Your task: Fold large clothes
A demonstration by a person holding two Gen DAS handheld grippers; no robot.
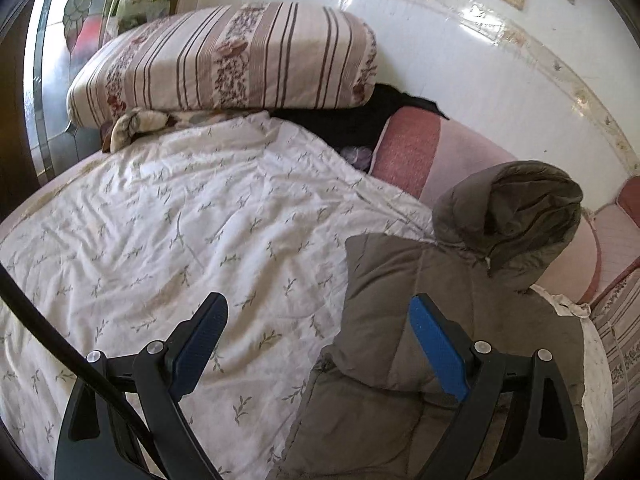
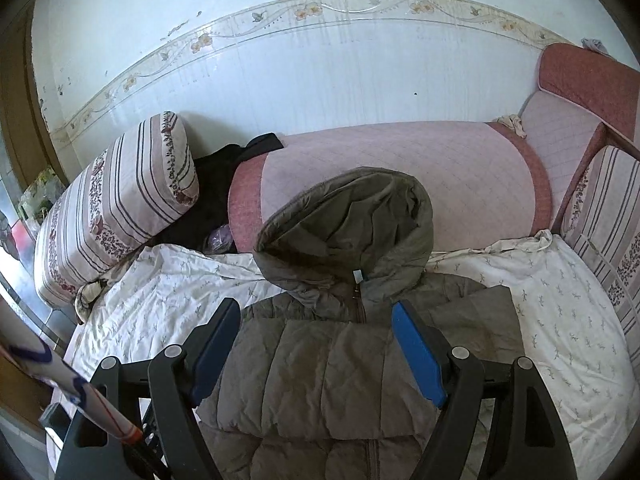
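A grey-brown quilted hooded jacket [image 2: 320, 364] lies on the white leaf-print quilt [image 2: 168, 292], sides folded in, zip up the middle. Its hood [image 2: 348, 220] stands propped against the pink bolster. My right gripper [image 2: 316, 312] hovers above the jacket's chest, jaws wide apart, nothing between the blue pads. In the left wrist view the jacket [image 1: 420, 320] lies at lower right with its hood [image 1: 516, 208] behind. My left gripper [image 1: 318, 308] is open over the jacket's left edge and the quilt [image 1: 180, 240], holding nothing.
A striped floral cushion [image 1: 224, 60] sits at the back left on dark clothing [image 1: 340, 120]. A pink quilted bolster [image 2: 400, 176] runs along the tiled wall [image 2: 280, 80]. A striped side cushion [image 2: 604, 216] bounds the right. A black cable [image 1: 60, 344] crosses the lower left.
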